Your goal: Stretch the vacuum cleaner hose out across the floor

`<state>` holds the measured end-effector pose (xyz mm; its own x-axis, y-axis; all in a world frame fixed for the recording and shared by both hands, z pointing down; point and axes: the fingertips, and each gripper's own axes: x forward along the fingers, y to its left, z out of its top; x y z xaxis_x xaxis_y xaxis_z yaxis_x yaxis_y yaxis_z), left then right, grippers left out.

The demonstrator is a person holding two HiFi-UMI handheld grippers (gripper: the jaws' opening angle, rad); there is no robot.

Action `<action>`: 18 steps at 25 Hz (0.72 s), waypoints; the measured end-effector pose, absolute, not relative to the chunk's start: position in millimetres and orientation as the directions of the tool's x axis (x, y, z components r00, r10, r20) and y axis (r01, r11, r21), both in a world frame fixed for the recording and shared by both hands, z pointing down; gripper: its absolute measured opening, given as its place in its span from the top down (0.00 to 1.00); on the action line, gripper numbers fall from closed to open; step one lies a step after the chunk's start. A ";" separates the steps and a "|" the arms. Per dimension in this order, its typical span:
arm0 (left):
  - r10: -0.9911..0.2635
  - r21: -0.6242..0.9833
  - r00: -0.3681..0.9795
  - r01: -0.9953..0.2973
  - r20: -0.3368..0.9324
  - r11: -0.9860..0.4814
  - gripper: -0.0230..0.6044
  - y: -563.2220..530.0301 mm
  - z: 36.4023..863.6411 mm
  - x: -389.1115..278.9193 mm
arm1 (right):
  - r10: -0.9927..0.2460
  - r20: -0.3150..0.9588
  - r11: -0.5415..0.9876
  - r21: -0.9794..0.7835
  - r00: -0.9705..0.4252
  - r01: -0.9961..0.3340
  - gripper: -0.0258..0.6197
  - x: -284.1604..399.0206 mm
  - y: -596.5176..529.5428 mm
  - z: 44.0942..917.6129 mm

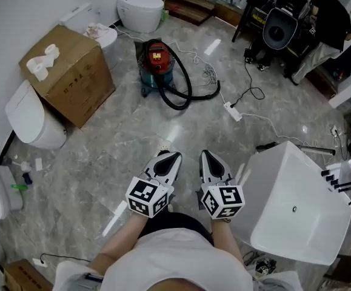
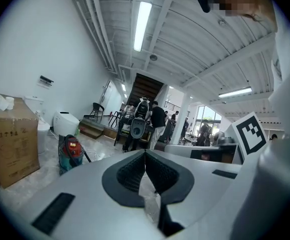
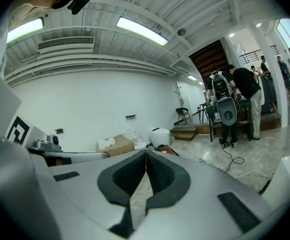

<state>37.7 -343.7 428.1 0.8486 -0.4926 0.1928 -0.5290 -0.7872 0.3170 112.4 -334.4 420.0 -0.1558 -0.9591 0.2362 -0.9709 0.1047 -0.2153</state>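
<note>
**Left gripper** (image 1: 172, 157): jaws closed, pads together, nothing between them; held low over the floor (image 1: 120, 144), just beside the right gripper.

**Right gripper** (image 1: 205, 156): jaws closed on nothing; parallel to the left, pointing the same way.

**Vacuum cleaner** (image 1: 156, 62): red and teal canister, upright on the floor, well ahead of both jaws and slightly left of them.

**Hose** (image 1: 189, 83): black, curled in a loop against the canister's near and right side, resting on the floor; well apart from both jaws.

**Cardboard box** (image 1: 72, 77): ahead and left of the left jaws, tilted, with paper rolls (image 1: 43, 60) on top.

**Power strip** (image 1: 233, 111): white, on the floor ahead and right of the right jaws, cable trailing.

**Basin** (image 1: 296, 205): white, near the right jaws on their right side.
</note>
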 end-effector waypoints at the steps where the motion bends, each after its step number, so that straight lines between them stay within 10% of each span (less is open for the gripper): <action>1: -0.487 0.316 0.852 -0.524 0.192 -0.791 0.95 -349.8 428.1 43.4 | -0.961 0.235 0.094 -0.216 -0.145 -0.972 0.94 119.3 -339.0 420.5; 18: -0.365 0.355 0.913 -0.407 0.181 -0.842 0.95 -550.2 439.6 157.5 | -0.965 0.263 -0.062 -0.210 0.004 -0.976 0.94 232.0 -515.6 434.7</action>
